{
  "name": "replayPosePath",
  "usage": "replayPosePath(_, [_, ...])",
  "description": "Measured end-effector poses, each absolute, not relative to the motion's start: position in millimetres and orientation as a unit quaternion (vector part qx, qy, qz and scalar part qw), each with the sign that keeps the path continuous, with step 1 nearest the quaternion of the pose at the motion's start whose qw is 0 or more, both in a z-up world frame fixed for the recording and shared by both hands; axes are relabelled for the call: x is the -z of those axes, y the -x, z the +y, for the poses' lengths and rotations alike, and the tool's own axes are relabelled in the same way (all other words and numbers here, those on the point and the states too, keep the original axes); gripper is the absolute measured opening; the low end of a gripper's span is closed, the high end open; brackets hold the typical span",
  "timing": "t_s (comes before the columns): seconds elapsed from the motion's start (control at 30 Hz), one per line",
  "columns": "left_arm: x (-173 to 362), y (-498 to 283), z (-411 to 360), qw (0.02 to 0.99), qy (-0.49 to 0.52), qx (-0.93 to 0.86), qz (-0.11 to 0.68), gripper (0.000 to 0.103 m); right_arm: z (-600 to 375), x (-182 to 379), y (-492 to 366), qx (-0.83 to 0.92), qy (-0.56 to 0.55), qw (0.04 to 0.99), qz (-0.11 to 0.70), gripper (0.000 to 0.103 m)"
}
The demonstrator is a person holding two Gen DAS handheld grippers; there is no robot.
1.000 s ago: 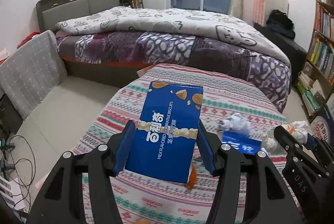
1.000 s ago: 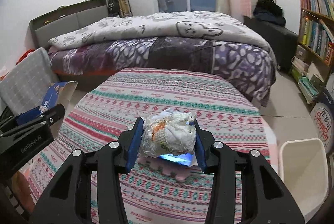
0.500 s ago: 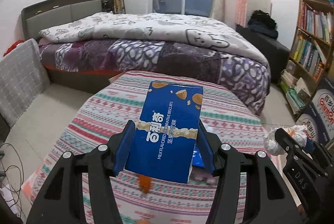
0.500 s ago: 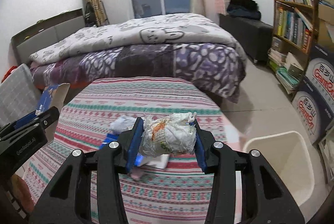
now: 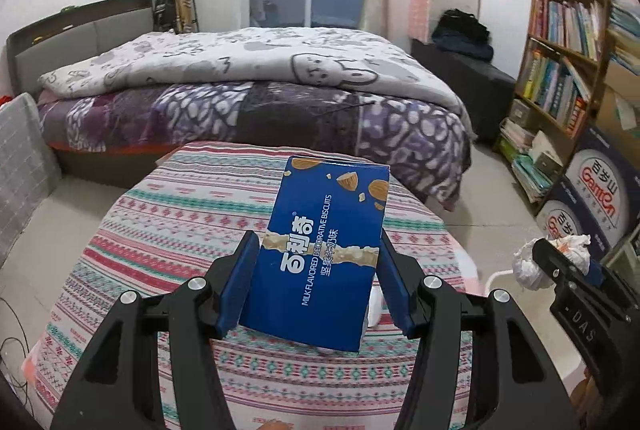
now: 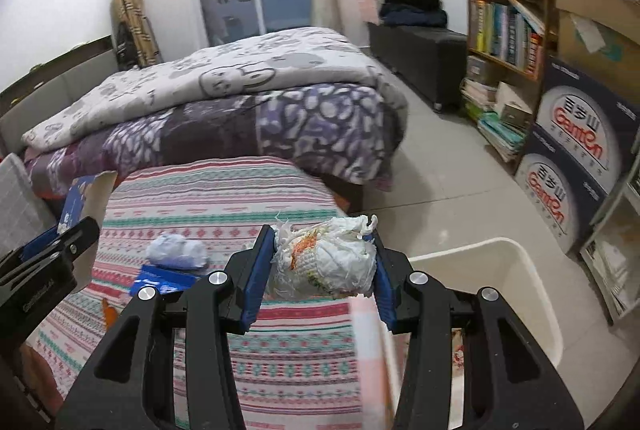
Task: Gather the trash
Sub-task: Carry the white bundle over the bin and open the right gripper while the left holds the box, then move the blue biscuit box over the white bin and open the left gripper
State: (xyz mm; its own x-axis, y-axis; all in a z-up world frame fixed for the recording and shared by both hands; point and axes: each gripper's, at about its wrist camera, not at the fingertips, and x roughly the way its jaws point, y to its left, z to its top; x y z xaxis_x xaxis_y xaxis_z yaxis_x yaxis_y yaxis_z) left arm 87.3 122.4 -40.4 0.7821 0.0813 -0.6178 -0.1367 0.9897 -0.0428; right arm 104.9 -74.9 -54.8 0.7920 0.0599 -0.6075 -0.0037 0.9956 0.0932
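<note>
Two grippers busy at once here, both loaded up. Biggest thing around is the bed with the grey cartoon-print duvet and purple patterned blanket (image 5: 256,89), and right in front of it sits the round table under a striped pink, teal and white cloth (image 5: 168,230). Off the table's right edge, down on the tiled floor, there's a white plastic rectangular bin (image 6: 516,270). The left gripper (image 5: 316,284) is pinching a blue cardboard biscuit box with almond pictures (image 5: 320,250) by its two long sides, holding it upright above the cloth. The right gripper (image 6: 318,272) is clamped on a crumpled white paper wad with orange print (image 6: 324,260), hanging over the table edge just beside the bin. On the cloth lie a small crumpled pale blue tissue (image 6: 176,250), touching a flat blue wrapper (image 6: 160,280).
</note>
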Motion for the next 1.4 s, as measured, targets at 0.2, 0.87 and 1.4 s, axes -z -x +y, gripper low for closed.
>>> replayPosePath(0.2, [42.8, -90.1, 99.3, 0.944, 0.034, -0.035, 0.328, 0.057, -105.1, 56.6, -103.7, 0.016, -0.052, 0.944, 0.325, 0.043])
replayPosePath(0.87, [60.0, -99.3, 0.5, 0.936, -0.004, 0.068, 0.346, 0.057, -210.7, 62.4, -91.7, 0.136, -0.123, 0.923, 0.339, 0.068])
replayPosePath(1.4, [80.7, -96.9, -85.4, 0.910, -0.024, 0.168, 0.379, 0.058, -280.6, 56.1, -66.4, 0.208, -0.179, 0.907, 0.318, 0.094])
